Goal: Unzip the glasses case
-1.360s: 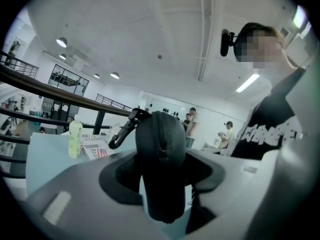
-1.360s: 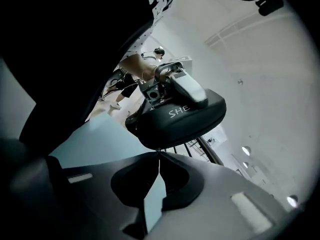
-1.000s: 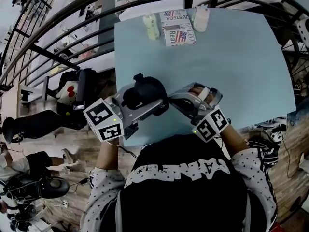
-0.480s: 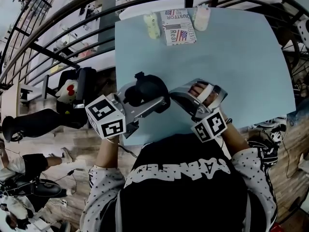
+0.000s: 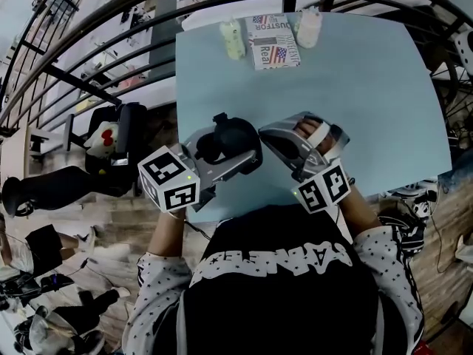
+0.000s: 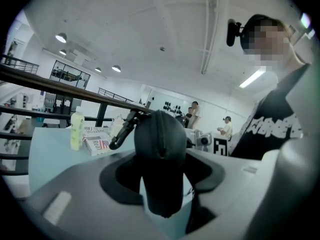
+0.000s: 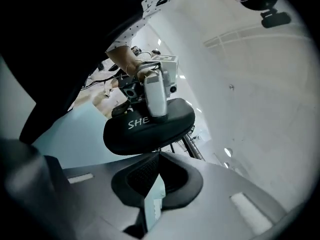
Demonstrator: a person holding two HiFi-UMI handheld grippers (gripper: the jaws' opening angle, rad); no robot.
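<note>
A black zipped glasses case (image 5: 225, 140) is clamped in my left gripper (image 5: 230, 152), held just above the near edge of the pale blue table (image 5: 355, 87). In the left gripper view the case (image 6: 162, 149) stands on end between the jaws, its zip seam facing the camera and a clip hanging at its top left. My right gripper (image 5: 261, 134) comes in from the right, jaws shut, tips against the case's edge. In the right gripper view the tips (image 7: 159, 156) meet right under the case (image 7: 150, 126). Whether they pinch a zip pull is hidden.
At the table's far edge stand a yellow-green bottle (image 5: 231, 41), a printed box (image 5: 272, 43) and a pale bottle (image 5: 307, 28). A dark railing (image 5: 111, 58) curves round the far and left sides. The floor below lies left of the table.
The right gripper has risen a little and rolled, its marker cube turning. The left gripper and the case have shifted slightly right, still clamped.
</note>
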